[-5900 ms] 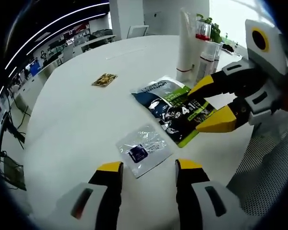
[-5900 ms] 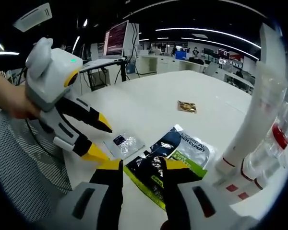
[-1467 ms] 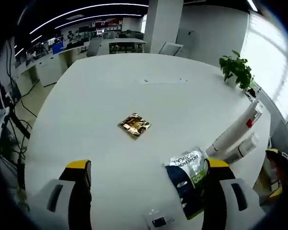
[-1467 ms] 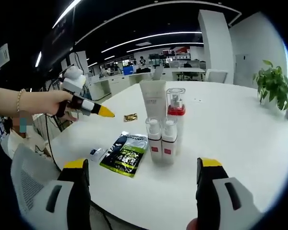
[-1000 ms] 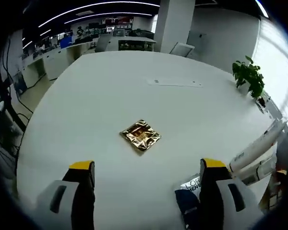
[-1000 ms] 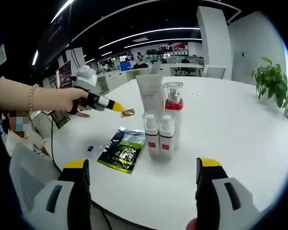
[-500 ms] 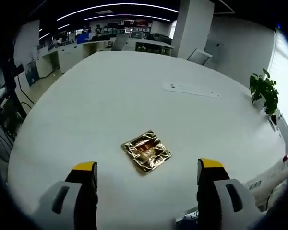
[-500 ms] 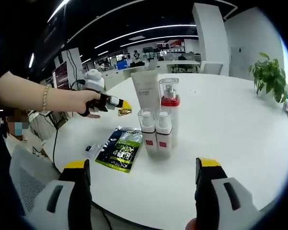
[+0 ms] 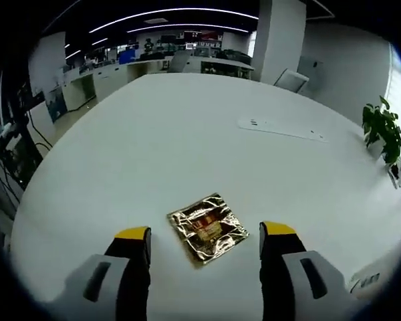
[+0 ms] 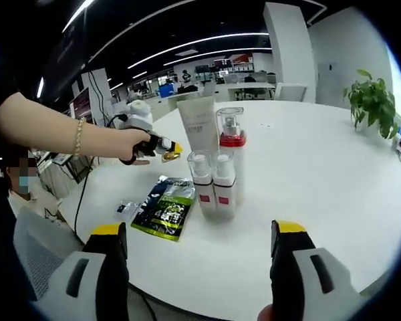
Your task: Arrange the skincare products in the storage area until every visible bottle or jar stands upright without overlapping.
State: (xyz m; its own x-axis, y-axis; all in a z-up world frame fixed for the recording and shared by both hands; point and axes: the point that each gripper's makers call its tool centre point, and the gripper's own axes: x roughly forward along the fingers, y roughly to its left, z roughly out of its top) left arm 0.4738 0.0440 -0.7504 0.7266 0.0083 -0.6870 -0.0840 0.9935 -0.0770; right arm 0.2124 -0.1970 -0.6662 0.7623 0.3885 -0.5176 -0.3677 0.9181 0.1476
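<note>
A crinkled gold sachet (image 9: 207,229) lies flat on the white table (image 9: 187,134), between the tips of my left gripper (image 9: 206,233), which is open and low over it. In the right gripper view, a hand holds that left gripper (image 10: 174,149) at the sachet, behind the product group. Upright stand a white tube (image 10: 197,127), a pump bottle with a red collar (image 10: 230,150) and two small clear-capped bottles (image 10: 202,180). A dark green sachet (image 10: 164,207) and a small clear sachet (image 10: 128,208) lie flat beside them. My right gripper (image 10: 199,231) is open, well short of the bottles.
A potted plant (image 10: 371,100) stands at the table's far right edge. A white socket strip (image 9: 281,129) is set into the tabletop beyond the gold sachet. A mesh chair back (image 10: 40,257) stands at the near left, and a person's arm (image 10: 60,137) reaches across it.
My left gripper has moved forward and down to the gold sachet, which now lies between its jaws. The right gripper has hardly moved.
</note>
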